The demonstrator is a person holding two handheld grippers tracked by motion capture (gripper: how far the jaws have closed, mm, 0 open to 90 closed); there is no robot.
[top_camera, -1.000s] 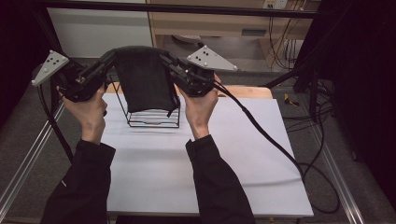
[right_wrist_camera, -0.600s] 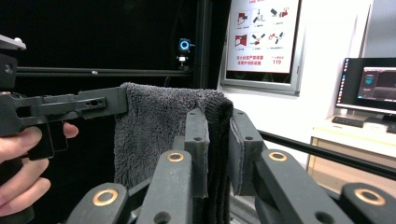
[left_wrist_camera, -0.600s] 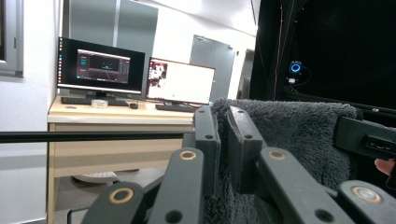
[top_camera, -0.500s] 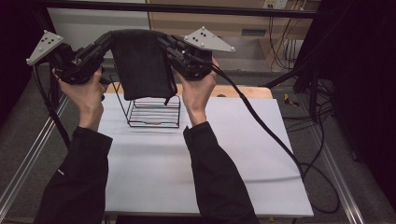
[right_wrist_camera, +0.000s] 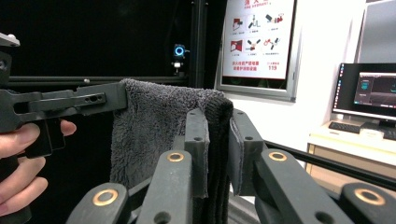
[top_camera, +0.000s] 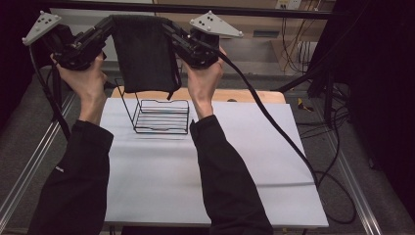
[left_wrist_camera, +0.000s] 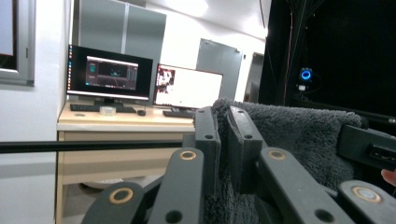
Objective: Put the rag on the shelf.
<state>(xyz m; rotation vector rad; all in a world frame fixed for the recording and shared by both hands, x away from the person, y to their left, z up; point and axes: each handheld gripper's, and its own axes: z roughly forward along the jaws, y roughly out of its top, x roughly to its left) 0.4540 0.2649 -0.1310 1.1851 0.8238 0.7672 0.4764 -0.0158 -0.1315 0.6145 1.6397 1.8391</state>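
One dark grey towel (top_camera: 144, 54) hangs in the air, stretched by its two top corners above the far end of the table (top_camera: 215, 191), its lower hem just over the single black wire rack (top_camera: 161, 116) that stands on the white surface. Left gripper (top_camera: 108, 25) has its jaws closed on the towel's left corner; right gripper (top_camera: 166, 27) has its jaws closed on the right corner, pile bunched between the pads in both gripper views. Risk, as judged: each grip holds little cloth, so uneven pull between hands may slip one corner free and drop the towel askew. The loose strap at the hem could snag a rack wire and tip the light rack. Count: one towel, one rack, two grippers, two hands, two monitors (left_wrist_camera: 144, 84) on a desk (left_wrist_camera: 126, 122) beyond.
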